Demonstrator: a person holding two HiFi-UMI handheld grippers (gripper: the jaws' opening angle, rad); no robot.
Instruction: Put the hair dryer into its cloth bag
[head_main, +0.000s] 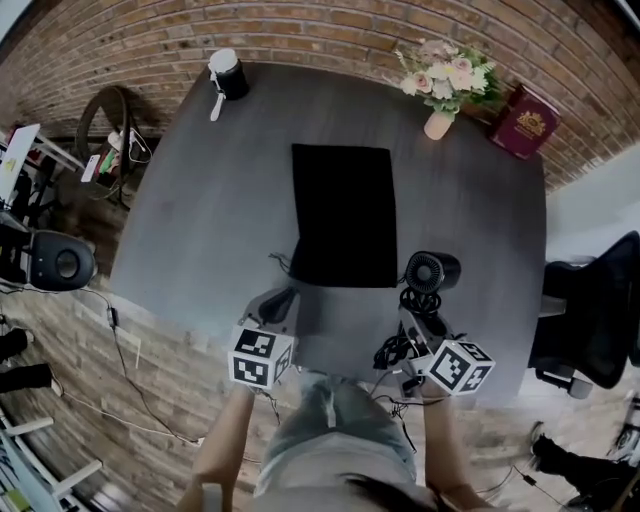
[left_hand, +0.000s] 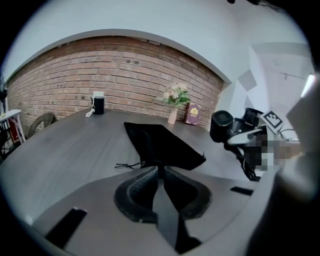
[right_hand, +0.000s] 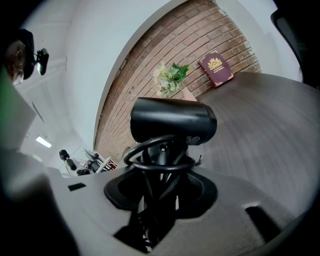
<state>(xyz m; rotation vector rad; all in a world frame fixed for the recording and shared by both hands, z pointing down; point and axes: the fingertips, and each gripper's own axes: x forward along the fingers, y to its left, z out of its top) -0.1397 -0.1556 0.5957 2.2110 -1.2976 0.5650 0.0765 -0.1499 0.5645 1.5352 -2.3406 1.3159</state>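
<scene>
Right gripper (right_hand: 161, 186) clamps the hair dryer (right_hand: 172, 120) right of the cloth bag (head_main: 343, 215). Left gripper (left_hand: 159, 172), jaws together, is at the bag's near edge. I think the bag's mouth looks flat, so the cord (right_hand: 157, 162) may snag.

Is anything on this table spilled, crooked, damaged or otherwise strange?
Nothing is spilled or damaged. One untidy point: the black hair dryer, clamped in the right gripper, has its black cord hanging in loose loops. The black cloth bag lies flat, its thin drawstring trailing on the grey table.

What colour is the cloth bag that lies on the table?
Black; the cloth bag shows best in the head view.
</scene>
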